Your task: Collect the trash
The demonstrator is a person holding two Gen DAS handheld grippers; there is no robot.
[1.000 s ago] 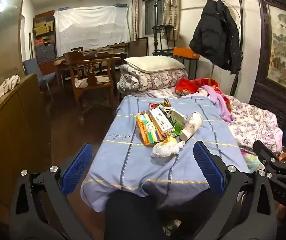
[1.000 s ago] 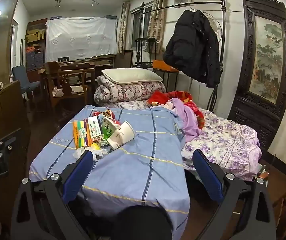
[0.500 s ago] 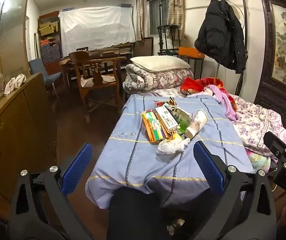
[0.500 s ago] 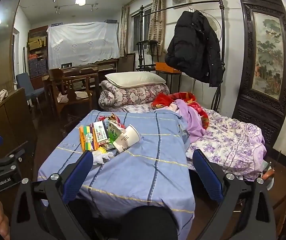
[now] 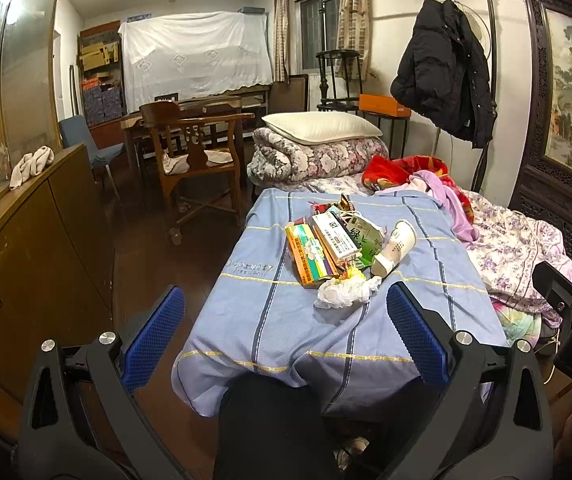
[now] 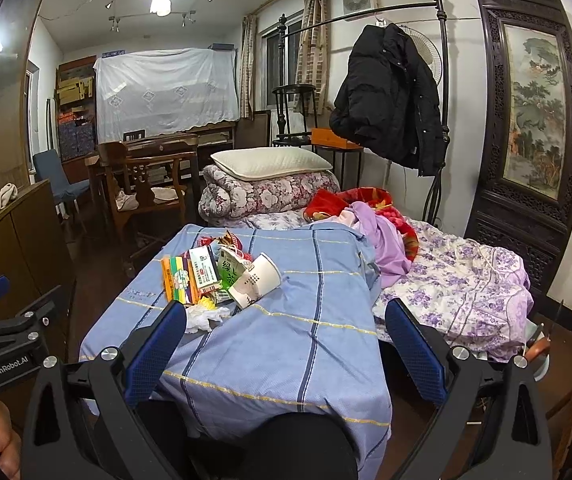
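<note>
A heap of trash lies on a table covered by a blue checked cloth point(image 5: 270, 320) point(image 6: 305, 340). In it are a tipped white paper cup point(image 5: 393, 248) point(image 6: 256, 280), a yellow box point(image 5: 309, 258) point(image 6: 176, 280), a white carton point(image 5: 333, 236) point(image 6: 202, 266), a green tea packet point(image 5: 361, 236) point(image 6: 232, 270) and a crumpled white tissue point(image 5: 343, 290) point(image 6: 204, 316). My left gripper point(image 5: 284, 334) is open, short of the heap. My right gripper point(image 6: 284, 336) is open too, over the cloth right of the heap. Neither holds anything.
A wooden sideboard point(image 5: 26, 240) runs along the left. A wooden chair point(image 5: 194, 152) and a desk stand behind the table. A bed with a purple floral sheet point(image 6: 465, 272), clothes and folded quilts lies to the right, under a hanging black jacket point(image 6: 393, 100).
Both grippers have drawn back and a little upward, so the table and heap look smaller and farther off. Both stayed open.
</note>
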